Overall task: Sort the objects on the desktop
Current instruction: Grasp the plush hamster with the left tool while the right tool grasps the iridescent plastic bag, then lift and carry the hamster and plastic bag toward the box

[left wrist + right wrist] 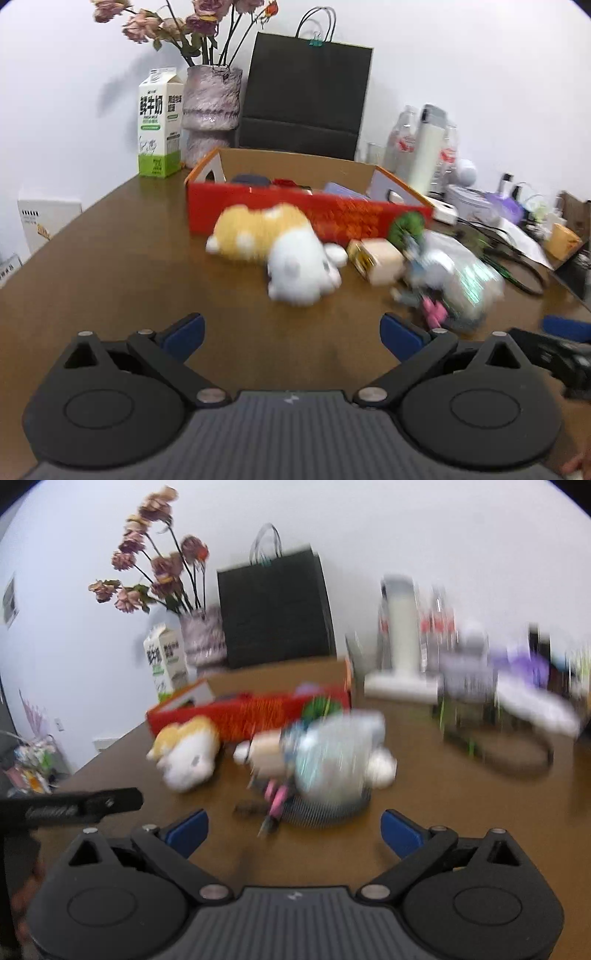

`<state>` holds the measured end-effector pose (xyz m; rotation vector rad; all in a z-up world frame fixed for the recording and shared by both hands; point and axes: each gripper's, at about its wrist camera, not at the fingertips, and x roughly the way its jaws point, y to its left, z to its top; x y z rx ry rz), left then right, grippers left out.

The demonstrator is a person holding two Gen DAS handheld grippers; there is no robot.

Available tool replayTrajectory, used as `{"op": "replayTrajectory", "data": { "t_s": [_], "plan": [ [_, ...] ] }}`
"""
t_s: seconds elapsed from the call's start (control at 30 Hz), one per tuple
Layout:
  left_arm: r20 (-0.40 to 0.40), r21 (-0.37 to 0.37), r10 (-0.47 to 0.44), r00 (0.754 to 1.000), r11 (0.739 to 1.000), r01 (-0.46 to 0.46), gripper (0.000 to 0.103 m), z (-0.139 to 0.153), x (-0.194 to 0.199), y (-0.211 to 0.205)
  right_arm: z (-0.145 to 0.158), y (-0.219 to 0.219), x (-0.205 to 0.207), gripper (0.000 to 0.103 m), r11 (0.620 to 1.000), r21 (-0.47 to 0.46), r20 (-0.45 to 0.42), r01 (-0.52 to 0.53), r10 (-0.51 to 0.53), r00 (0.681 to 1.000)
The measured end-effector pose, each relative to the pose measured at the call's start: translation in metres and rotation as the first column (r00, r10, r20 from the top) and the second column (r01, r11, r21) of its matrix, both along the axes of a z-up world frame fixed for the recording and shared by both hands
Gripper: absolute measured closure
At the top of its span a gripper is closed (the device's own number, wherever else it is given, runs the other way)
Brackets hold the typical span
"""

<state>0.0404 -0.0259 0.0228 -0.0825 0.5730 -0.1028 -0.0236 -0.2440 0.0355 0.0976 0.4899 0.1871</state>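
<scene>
- The left gripper and right gripper are being held low over the wooden desk, jaws spread wide, nothing gripped.
- Left to right, a plush toy, a small box and a blurred clear bag are lying unsorted.
- Behind them, the red cardboard box is already holding a few items; most sorting is judged outstanding.

Plush toy — beside red box
</scene>
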Motion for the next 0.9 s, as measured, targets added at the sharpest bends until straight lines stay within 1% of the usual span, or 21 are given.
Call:
{"op": "replayTrajectory", "data": {
  "t_s": [0.03, 0.07, 0.1, 0.13, 0.17, 0.23, 0.27, 0.3, 0.33, 0.37, 0.4, 0.47, 0.57, 0.67, 0.7, 0.8, 0.9],
  "plan": [
    [0.004, -0.002, -0.004, 1.0, 1.0, 0.004, 0.0, 0.001, 0.015, -0.002, 0.003, 0.001, 0.009, 0.009, 1.0, -0.027, 0.016, 0.005, -0.005, 1.0],
    [0.005, -0.011, -0.018, 1.0, 1.0, 0.018, 0.001, 0.001, 0.033, -0.005, 0.005, 0.001, 0.021, 0.016, 0.999, -0.052, 0.023, 0.018, -0.017, 1.0],
    [-0.012, -0.013, -0.016, 1.0, 1.0, 0.016, 0.003, 0.001, 0.049, -0.008, 0.006, 0.002, 0.034, 0.017, 0.997, -0.076, 0.017, 0.03, -0.028, 0.999],
    [-0.037, -0.012, -0.002, 0.999, 1.0, 0.002, 0.006, -0.001, 0.067, -0.011, 0.005, 0.001, 0.045, 0.023, 0.995, -0.09, 0.006, 0.038, -0.037, 0.999],
    [-0.042, -0.007, 0.002, 0.999, 1.0, -0.002, 0.009, -0.003, 0.078, -0.013, 0.002, 0.002, 0.057, 0.028, 0.994, -0.101, -0.009, 0.041, -0.042, 0.999],
    [-0.03, -0.008, 0.025, 0.999, 1.0, -0.025, 0.01, -0.008, 0.096, -0.015, -0.002, 0.002, 0.075, 0.042, 0.993, -0.115, -0.032, 0.026, -0.03, 0.999],
    [-0.035, -0.009, 0.029, 0.999, 1.0, -0.03, 0.013, -0.012, 0.103, -0.015, -0.005, 0.003, 0.082, 0.06, 0.993, -0.12, -0.052, 0.019, -0.026, 0.998],
    [-0.06, -0.004, 0.039, 0.997, 0.999, -0.039, 0.017, -0.016, 0.11, -0.016, -0.008, 0.004, 0.089, 0.065, 0.992, -0.122, -0.077, 0.016, -0.026, 0.997],
    [-0.077, -0.003, 0.055, 0.995, 0.998, -0.055, 0.031, -0.02, 0.114, -0.015, -0.009, 0.003, 0.091, 0.066, 0.994, -0.109, -0.077, 0.014, -0.023, 0.997],
    [-0.086, -0.01, 0.063, 0.994, 0.998, -0.064, 0.049, -0.023, 0.115, -0.014, -0.009, 0.003, 0.091, 0.07, 0.995, -0.096, -0.068, 0.013, -0.02, 0.997],
    [-0.099, -0.02, 0.057, 0.993, 0.998, -0.06, 0.051, -0.025, 0.115, -0.012, -0.009, 0.004, 0.09, 0.073, 0.996, -0.091, -0.064, 0.011, -0.017, 0.998],
    [-0.094, -0.041, 0.046, 0.995, 0.998, -0.05, 0.054, -0.024, 0.108, -0.009, -0.005, 0.005, 0.083, 0.075, 0.997, -0.077, -0.046, 0.014, -0.017, 0.999],
    [-0.065, -0.052, 0.054, 0.996, 0.997, -0.058, 0.055, -0.015, 0.087, -0.007, 0.006, 0.004, 0.066, 0.076, 0.999, -0.031, -0.017, 0.008, -0.009, 1.0],
    [0.002, -0.065, 0.051, 0.999, 0.997, -0.05, 0.055, 0.001, 0.052, -0.007, 0.02, 0.0, 0.04, 0.077, 1.0, 0.019, 0.022, -0.003, 0.003, 1.0],
    [0.011, -0.066, 0.045, 0.999, 0.997, -0.044, 0.055, 0.006, 0.04, -0.007, 0.024, -0.002, 0.031, 0.077, 0.999, 0.034, 0.031, -0.006, 0.005, 1.0],
    [0.011, -0.078, 0.018, 1.0, 0.997, -0.017, 0.055, 0.015, 0.002, -0.009, 0.032, -0.005, 0.006, 0.077, 0.995, 0.093, 0.042, -0.031, 0.027, 0.999],
    [0.009, -0.063, -0.002, 1.0, 0.998, 0.003, 0.055, 0.019, -0.031, -0.011, 0.035, -0.008, -0.016, 0.077, 0.991, 0.125, 0.051, -0.048, 0.042, 0.998]
  ]
}}
